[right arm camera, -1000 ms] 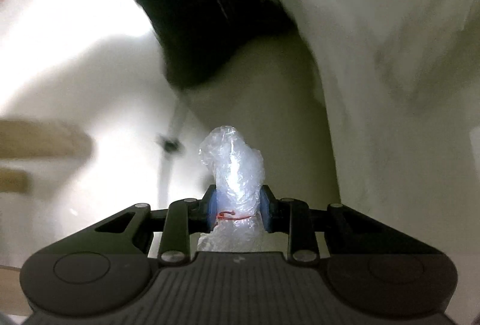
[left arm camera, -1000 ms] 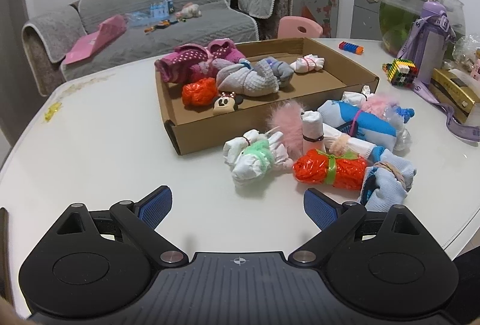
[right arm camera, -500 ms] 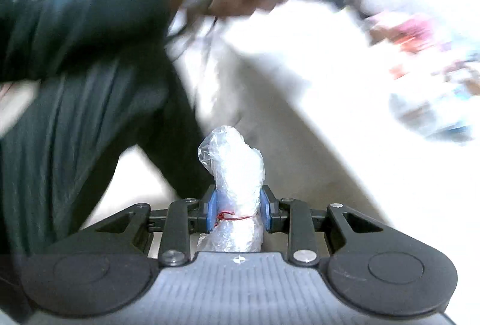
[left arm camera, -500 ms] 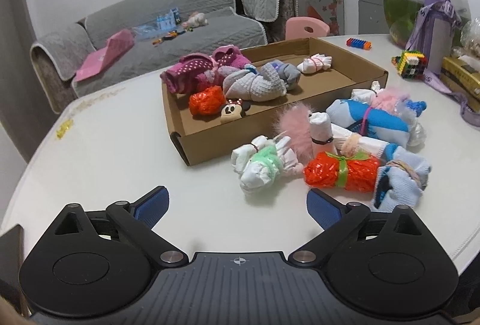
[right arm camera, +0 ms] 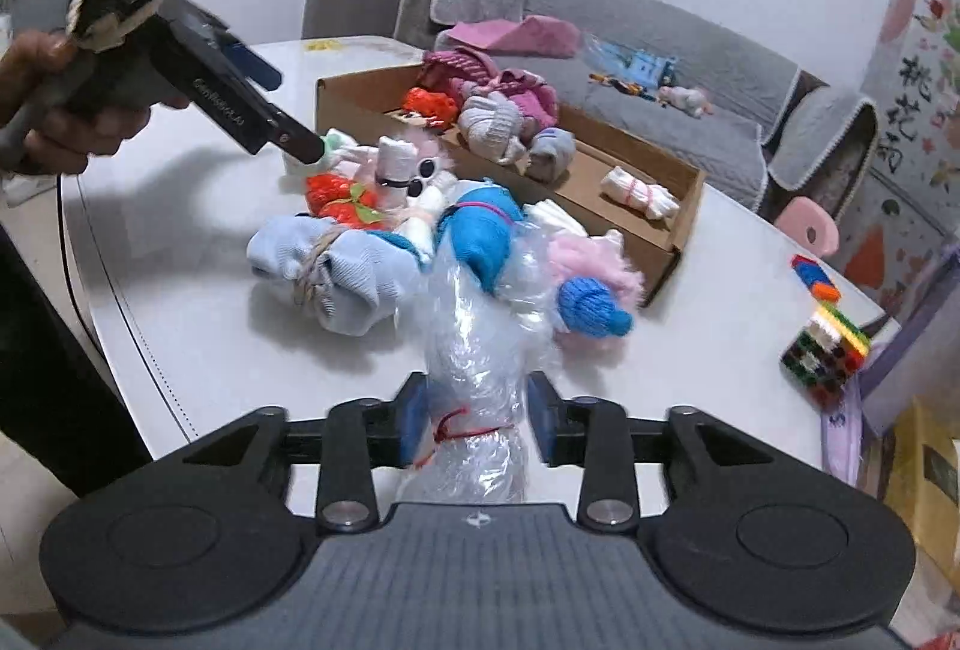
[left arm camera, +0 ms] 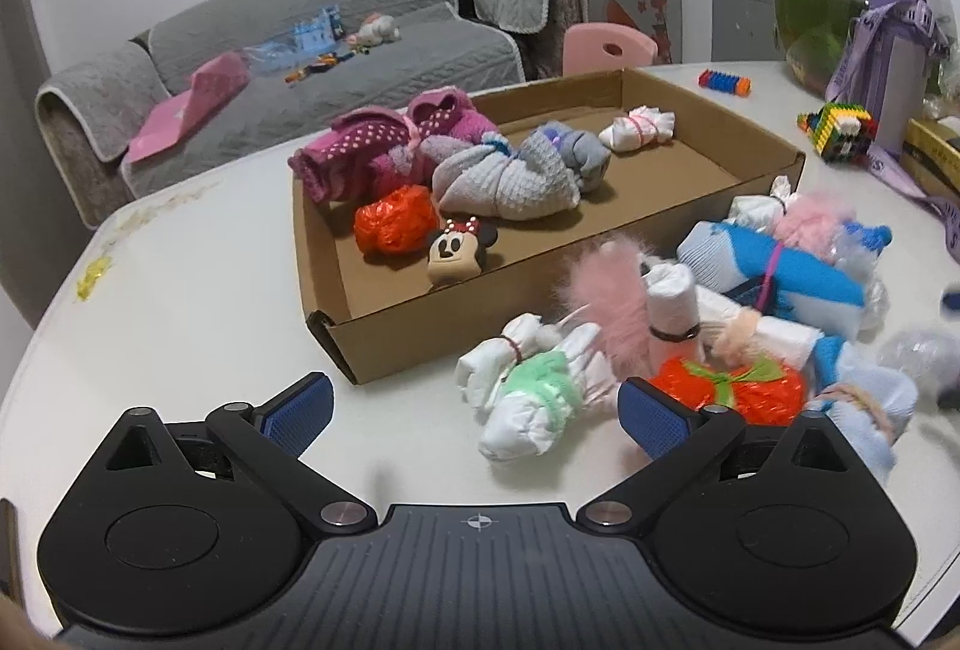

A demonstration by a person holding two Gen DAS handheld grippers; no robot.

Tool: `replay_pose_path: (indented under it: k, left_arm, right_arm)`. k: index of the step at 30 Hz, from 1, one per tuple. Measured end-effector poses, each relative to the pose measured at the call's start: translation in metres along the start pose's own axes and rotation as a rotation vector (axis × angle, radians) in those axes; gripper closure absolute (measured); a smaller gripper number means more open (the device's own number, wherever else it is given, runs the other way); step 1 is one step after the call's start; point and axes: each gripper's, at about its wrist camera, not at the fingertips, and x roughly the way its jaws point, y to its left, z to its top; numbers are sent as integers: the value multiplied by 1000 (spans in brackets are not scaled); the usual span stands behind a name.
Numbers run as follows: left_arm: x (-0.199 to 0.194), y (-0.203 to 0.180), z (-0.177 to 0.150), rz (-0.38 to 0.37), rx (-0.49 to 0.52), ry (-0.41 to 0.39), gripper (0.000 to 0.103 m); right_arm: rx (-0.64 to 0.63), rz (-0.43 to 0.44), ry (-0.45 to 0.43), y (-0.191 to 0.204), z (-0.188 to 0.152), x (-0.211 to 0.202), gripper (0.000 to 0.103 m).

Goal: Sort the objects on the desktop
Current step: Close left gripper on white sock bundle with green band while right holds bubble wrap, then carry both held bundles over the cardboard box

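Left wrist view
Claw: the left gripper [left arm camera: 474,407] hangs wide open with nothing between its blue pads.
Ahead of it: a white-and-green sock bundle [left arm camera: 534,398] lies just beyond the right pad, the orange crinkled packet [left arm camera: 729,392] beside that.
Box: the cardboard box [left arm camera: 420,332] sits further ahead and slightly left, holding the grey sock roll [left arm camera: 510,176] and a mouse-face toy [left arm camera: 459,251].
Risk: judged from here, closing on the white-and-green bundle could also snag the pink fluffy piece [left arm camera: 606,290] touching it.

Right wrist view
Claw: the right gripper [right arm camera: 474,419] is clamped on a clear plastic-wrapped bundle [right arm camera: 480,350], at a red tie around its waist.
Look: crumpled, glossy, see-through film, soft and probably slippery.
Where: the bundle rises straight out of the pads, above the loose pile; the cardboard box lies ahead, beyond the pile.
Neighbours: a light blue sock bundle [right arm camera: 327,269] ahead-left, a blue knit ball [right arm camera: 591,308] ahead-right.
Risk: the film may slide through the pads, or the bundle may clip the pile on the way across.
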Motion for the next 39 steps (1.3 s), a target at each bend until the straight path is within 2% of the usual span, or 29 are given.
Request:
replay_pose_path:
  k: [1,2,7,11,17,18,19,22,25,27,29,30,32,33,34,39]
  left_arm:
    - [1,2,0,-9,5,0,1]
    - [1,3,1,-20,10,-1,1]
    - [7,4,3,-82,78,-13,1]
    - [16,2,0,-123,131,5,1]
    - [27,-4,-4,-115,165,41,4]
    - [29,-4,-3,-123,165,50,7]
    - [31,-5,-3,-144,167,60,13]
    - [30,-6,-3,-182,153,65,19]
    - [28,-7,-3,-218,149,65,33]
    - [26,-10,-4,-227,157,61,38]
    - [25,-11,-4,-232,159,61,51]
    - [25,-10,-4,-234,154,64,53]
    - [24,-8,-4,-231,140,69,63]
    - [24,-7,-4,-230,132,74,63]
    - [23,-6,-5,-225,127,77,64]
    - [14,-9,-10,-171,130,83,63]
  right_arm:
    - [-11,-8,-7,-3,-3,-13,28]
    - [-20,-7,-12,-4,-3,-14,26]
    - [-20,13,-2,-25,20,-8,29]
    - [5,26,2,-35,23,-4,30]
    - [56,68,13,-38,14,7,37]
    - [74,70,16,-41,14,7,37]
    - [78,64,17,-43,14,6,38]
    - [104,69,15,-48,14,6,44]
    - [145,89,9,-53,11,6,44]
    - [171,96,14,-56,10,5,45]
    - [190,116,16,-59,10,5,51]
    - [195,121,16,-59,10,5,53]
    - [195,125,14,-58,10,4,59]
    - [198,131,12,-58,10,4,62]
    - [205,135,11,-59,9,4,69]
    - [231,142,4,-63,7,0,71]
